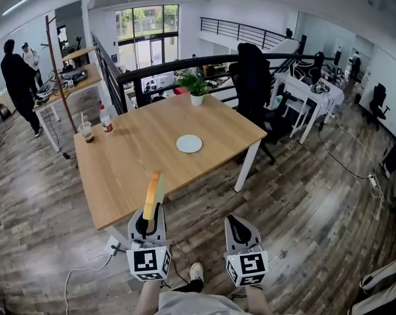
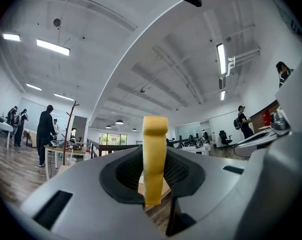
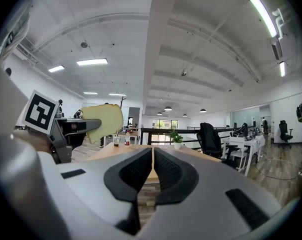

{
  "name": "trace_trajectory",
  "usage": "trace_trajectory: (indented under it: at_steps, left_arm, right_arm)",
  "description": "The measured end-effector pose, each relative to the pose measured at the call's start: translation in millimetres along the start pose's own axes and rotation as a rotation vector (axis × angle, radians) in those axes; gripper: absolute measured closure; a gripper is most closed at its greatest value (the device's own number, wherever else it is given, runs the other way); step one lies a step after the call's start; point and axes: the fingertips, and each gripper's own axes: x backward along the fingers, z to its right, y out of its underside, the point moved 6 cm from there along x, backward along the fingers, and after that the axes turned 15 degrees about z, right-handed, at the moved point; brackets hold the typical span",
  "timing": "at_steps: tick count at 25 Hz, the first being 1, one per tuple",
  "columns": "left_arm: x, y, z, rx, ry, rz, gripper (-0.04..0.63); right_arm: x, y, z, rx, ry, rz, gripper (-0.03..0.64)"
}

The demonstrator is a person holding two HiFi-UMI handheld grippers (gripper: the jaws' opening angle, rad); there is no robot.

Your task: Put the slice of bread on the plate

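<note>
A yellow slice of bread [image 1: 153, 195] stands on edge in my left gripper [image 1: 150, 216], which is shut on its lower part just off the near edge of the wooden table [image 1: 132, 169]. In the left gripper view the bread [image 2: 154, 156] rises upright between the jaws of the left gripper [image 2: 153, 186]. The white plate [image 1: 189, 144] lies empty near the table's middle, beyond the bread. My right gripper [image 1: 240, 231] hangs beside the left one, shut and empty. In the right gripper view its jaws meet at the right gripper [image 3: 152, 170], with the bread [image 3: 104, 122] at the left.
A bottle [image 1: 105, 119] and a cup [image 1: 87, 132] stand at the table's left edge, a potted plant [image 1: 197, 87] at its far edge. A black chair [image 1: 253, 77] and a railing [image 1: 178, 64] lie behind. A person [image 1: 19, 77] stands far left. A power strip [image 1: 113, 245] lies on the floor.
</note>
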Motion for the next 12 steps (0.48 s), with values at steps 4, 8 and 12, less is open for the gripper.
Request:
trace_trajectory:
  at_steps: [4,8,12]
  left_arm:
    - [-46,12,-4,-0.004,-0.004,0.021,0.502]
    - [-90,25,-12,0.014,-0.03,0.053,0.5]
    - [-123,36,-15,0.026,-0.022,0.073,0.5]
  right_arm:
    - [-44,7,24,-0.037,-0.016,-0.007,0.591]
    - [-89,9,45,-0.03,-0.035,-0.002,0.591]
    - [-125,14,60,-0.03,-0.037,-0.002,0.591]
